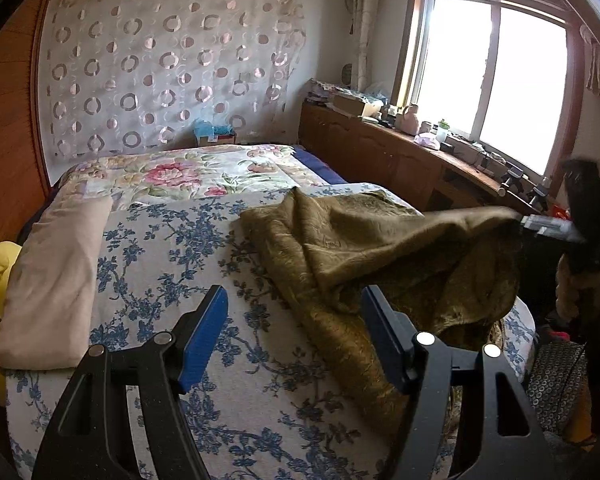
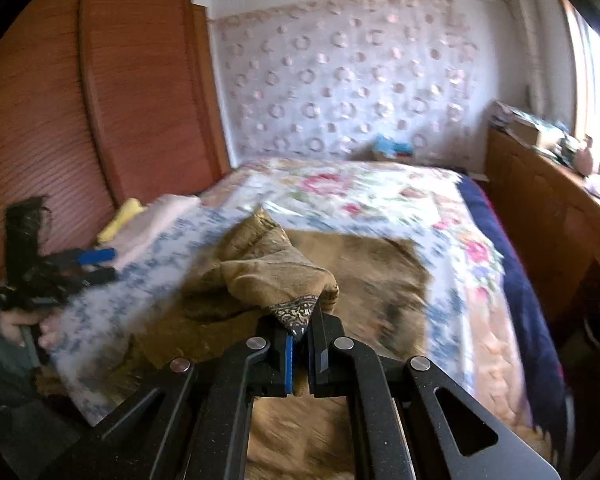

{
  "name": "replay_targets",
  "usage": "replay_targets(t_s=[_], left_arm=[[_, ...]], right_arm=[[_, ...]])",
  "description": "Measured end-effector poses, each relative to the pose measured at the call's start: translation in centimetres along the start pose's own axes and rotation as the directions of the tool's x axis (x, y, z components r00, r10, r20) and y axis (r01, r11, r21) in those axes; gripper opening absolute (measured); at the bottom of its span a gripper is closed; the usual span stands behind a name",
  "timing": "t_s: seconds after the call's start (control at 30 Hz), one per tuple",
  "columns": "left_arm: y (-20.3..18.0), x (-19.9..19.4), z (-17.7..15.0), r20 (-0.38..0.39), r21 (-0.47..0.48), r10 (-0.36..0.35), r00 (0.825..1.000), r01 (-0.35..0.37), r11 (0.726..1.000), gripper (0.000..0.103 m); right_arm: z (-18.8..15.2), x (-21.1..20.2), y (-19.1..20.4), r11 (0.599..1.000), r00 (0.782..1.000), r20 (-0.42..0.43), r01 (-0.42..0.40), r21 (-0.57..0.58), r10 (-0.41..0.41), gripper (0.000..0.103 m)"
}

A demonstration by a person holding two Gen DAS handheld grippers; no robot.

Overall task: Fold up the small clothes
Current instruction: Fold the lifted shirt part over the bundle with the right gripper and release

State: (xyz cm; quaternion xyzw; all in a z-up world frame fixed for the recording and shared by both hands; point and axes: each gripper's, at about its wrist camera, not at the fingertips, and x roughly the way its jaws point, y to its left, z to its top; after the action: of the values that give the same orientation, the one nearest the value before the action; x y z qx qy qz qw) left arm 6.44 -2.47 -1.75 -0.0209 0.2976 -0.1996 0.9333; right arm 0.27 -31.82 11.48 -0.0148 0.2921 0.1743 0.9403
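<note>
Olive-brown cloth point(image 1: 380, 248) lies rumpled on the near right of the floral bedspread point(image 1: 172, 264); the right gripper point(image 2: 302, 334) is clamped on its patterned corner, lifting it; the left gripper point(image 1: 292, 320) hovers wide open, holding nothing.

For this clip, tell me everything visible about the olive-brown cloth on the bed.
The olive-brown cloth is soft, slightly shiny fabric with a faint woven pattern and a dark patterned trim at one edge. It lies rumpled and partly doubled over on the blue-flowered bedspread. The right tongs are shut on the trimmed corner, lifting it off the bed so the fabric stretches. The left tongs are open, with no cloth pinched between them.
</note>
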Motion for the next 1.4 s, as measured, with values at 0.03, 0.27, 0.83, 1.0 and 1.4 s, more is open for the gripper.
replay_targets(t_s=[0.03,0.27,0.83,1.0,1.4], left_arm=[[-0.2,0.0,-0.1,0.000,0.002,0.001,1.000,-0.001,1.000,0.070],[-0.5,0.2,0.0,-0.002,0.003,0.005,1.000,-0.005,1.000,0.070],[-0.6,0.2,-0.4,-0.004,0.002,0.003,1.000,-0.003,1.000,0.070],[-0.6,0.2,-0.5,-0.005,0.003,0.010,1.000,-0.010,1.000,0.070],[0.0,0.3,-1.2,-0.011,-0.007,0.017,1.000,-0.017,1.000,0.070]], right_arm=[[-0.8,0.3,-0.6,1.000,1.000,-0.025,0.019,0.011,-0.019,0.005],[-5.8,2.7,-2.2,0.994,0.981,-0.161,0.109,0.026,-0.103,0.007],[-1.8,1.2,0.7,0.993,0.993,-0.064,0.093,-0.066,-0.097,0.057],[-0.4,4.8,3.0,0.993,0.995,-0.091,0.024,-0.112,-0.034,0.057],[0.8,14.1,7.7,0.967,0.962,-0.258,-0.146,-0.209,0.089,0.057]])
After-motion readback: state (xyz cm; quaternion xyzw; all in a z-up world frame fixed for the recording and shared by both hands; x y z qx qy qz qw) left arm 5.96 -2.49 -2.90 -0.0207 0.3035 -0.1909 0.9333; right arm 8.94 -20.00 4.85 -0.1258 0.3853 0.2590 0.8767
